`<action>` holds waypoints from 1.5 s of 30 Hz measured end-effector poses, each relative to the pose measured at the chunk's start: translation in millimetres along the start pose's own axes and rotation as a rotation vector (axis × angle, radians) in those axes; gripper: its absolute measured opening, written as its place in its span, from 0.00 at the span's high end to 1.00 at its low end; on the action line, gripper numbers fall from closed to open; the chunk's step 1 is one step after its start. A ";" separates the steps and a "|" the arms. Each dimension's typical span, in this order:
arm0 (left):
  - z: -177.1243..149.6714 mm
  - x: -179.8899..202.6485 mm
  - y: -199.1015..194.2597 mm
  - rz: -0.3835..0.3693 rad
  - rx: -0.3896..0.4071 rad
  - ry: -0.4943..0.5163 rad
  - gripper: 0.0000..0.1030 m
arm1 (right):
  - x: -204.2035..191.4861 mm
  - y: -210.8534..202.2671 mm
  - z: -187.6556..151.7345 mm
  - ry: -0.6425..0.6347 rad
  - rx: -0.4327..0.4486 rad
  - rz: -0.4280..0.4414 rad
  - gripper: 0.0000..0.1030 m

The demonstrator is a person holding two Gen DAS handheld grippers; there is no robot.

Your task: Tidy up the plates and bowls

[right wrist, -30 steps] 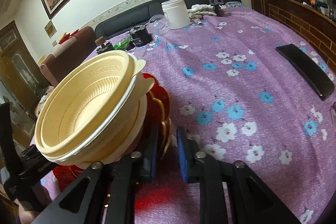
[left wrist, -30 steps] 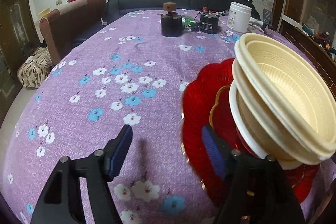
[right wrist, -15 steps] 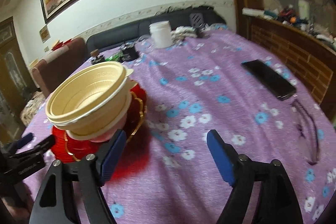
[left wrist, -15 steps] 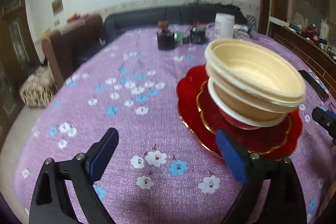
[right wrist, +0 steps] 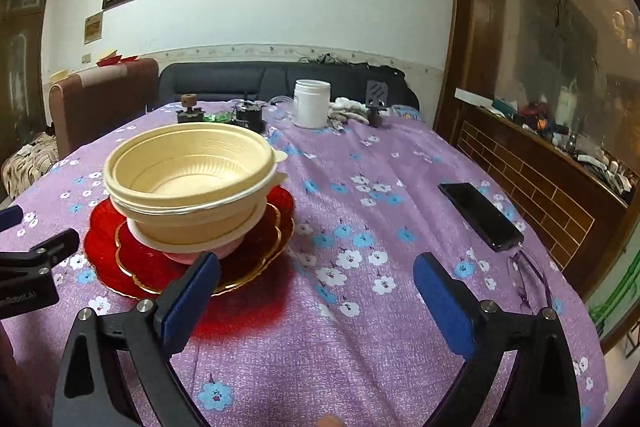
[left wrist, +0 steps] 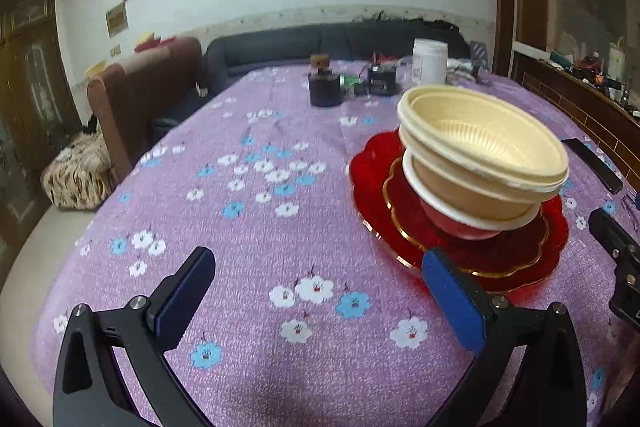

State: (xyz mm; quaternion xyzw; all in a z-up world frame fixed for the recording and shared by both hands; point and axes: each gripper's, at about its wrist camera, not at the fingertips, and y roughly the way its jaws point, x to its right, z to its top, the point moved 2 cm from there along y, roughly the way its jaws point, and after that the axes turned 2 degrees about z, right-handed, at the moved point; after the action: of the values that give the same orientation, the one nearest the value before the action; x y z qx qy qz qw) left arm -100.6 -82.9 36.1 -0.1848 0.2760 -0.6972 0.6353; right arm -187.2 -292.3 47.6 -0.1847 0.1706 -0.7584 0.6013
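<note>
A stack of cream bowls (left wrist: 488,143) sits on a small pink bowl (left wrist: 452,223), which rests on red gold-rimmed plates (left wrist: 372,187) on the purple floral tablecloth. My left gripper (left wrist: 316,267) is open and empty, and the stack lies just beyond its right finger. In the right wrist view the same cream bowls (right wrist: 192,167) and red plates (right wrist: 104,243) lie ahead and to the left. My right gripper (right wrist: 316,267) has its jaws opening wide, with nothing between them. Its left finger overlaps the plates' near rim in the picture.
A black phone (right wrist: 480,215) and a pair of glasses (right wrist: 528,275) lie on the table's right side. At the far end stand a white jar (right wrist: 312,103) and dark small devices (left wrist: 325,89). A brown chair (left wrist: 148,95) stands left of the table.
Both grippers let go of the red plates, opened wide and pulled back. The stack, seen close and tilted before, now sits level on the table, farther from both cameras.
</note>
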 end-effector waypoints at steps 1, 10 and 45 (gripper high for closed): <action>-0.1 -1.3 1.6 0.011 -0.008 -0.004 0.00 | 0.7 -0.1 0.0 0.005 0.002 0.007 0.04; 0.6 8.4 -11.9 -0.064 0.020 0.049 0.00 | -1.8 -4.9 -0.2 0.005 0.020 0.024 0.04; -3.3 19.2 -17.0 0.076 0.052 0.139 0.00 | -4.1 -10.0 0.1 0.001 0.044 0.041 0.04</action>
State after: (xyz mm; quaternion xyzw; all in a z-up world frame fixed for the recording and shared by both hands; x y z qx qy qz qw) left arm -118.3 -100.7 42.3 -0.1086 0.3080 -0.6909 0.6450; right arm -194.8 -286.1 52.2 -0.1676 0.1577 -0.7497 0.6205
